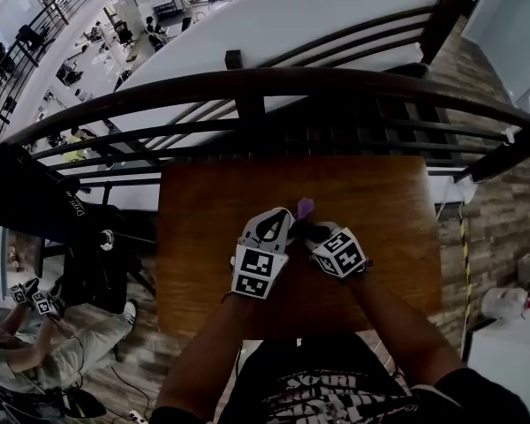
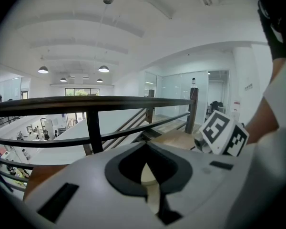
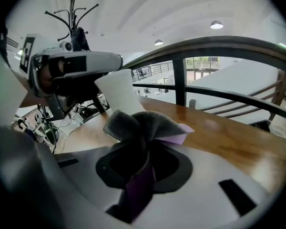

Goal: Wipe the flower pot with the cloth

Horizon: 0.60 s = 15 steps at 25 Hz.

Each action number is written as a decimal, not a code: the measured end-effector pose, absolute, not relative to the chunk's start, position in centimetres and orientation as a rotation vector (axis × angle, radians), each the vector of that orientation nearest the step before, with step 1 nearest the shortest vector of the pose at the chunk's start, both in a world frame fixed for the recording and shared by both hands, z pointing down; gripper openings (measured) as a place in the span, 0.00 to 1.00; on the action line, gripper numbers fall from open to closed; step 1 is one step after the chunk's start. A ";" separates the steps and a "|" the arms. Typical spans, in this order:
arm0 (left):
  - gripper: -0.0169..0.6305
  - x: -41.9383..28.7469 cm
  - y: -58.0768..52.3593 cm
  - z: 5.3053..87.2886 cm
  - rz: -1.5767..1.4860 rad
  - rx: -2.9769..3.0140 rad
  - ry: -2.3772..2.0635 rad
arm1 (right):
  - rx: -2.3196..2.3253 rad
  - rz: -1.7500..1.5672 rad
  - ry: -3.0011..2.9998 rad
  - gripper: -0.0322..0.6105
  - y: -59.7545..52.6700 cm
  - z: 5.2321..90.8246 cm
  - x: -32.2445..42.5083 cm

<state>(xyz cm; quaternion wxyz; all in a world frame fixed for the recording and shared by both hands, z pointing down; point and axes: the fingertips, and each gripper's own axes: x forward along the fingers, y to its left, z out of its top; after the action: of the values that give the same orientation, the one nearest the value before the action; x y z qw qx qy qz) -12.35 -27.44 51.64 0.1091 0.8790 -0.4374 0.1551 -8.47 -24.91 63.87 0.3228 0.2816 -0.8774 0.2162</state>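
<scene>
A white flower pot (image 3: 116,93) hangs tilted over the wooden table (image 1: 389,228). My left gripper (image 3: 81,75) is shut on its rim. In the left gripper view a pale piece of the pot (image 2: 150,176) fills the gap in the left gripper (image 2: 150,182). My right gripper (image 3: 137,170) is shut on a grey and purple cloth (image 3: 143,125), whose bunched end sits right beside the pot's side. In the head view the left gripper (image 1: 281,223) and right gripper (image 1: 306,230) meet at the table's middle, with a purple tip of cloth (image 1: 305,207) showing. The pot is hidden there.
A dark curved railing (image 1: 265,82) runs just beyond the table's far edge, with a drop to a lower floor behind it. A black bag or chair (image 1: 44,206) stands left of the table. Another person (image 1: 35,334) with grippers sits at the lower left.
</scene>
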 end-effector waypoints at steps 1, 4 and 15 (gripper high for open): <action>0.02 -12.4 -27.5 51.7 0.456 2.587 -1.289 | 0.722 0.573 -2.307 0.14 -24.1 64.0 -8.7; 0.02 -12.3 -27.5 51.6 0.462 2.593 -1.292 | 0.668 0.588 -2.324 0.14 -21.8 64.1 -10.2; 0.02 -11.2 -27.2 52.5 0.486 2.596 -1.247 | 0.510 0.542 -2.385 0.14 -19.0 63.9 -15.9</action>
<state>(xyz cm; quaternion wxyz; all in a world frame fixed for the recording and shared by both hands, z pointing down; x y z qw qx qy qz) -11.18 -27.19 52.45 0.1101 0.8834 -0.4243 0.1655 -15.91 -18.99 63.93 0.3159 0.1936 -0.9057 0.2058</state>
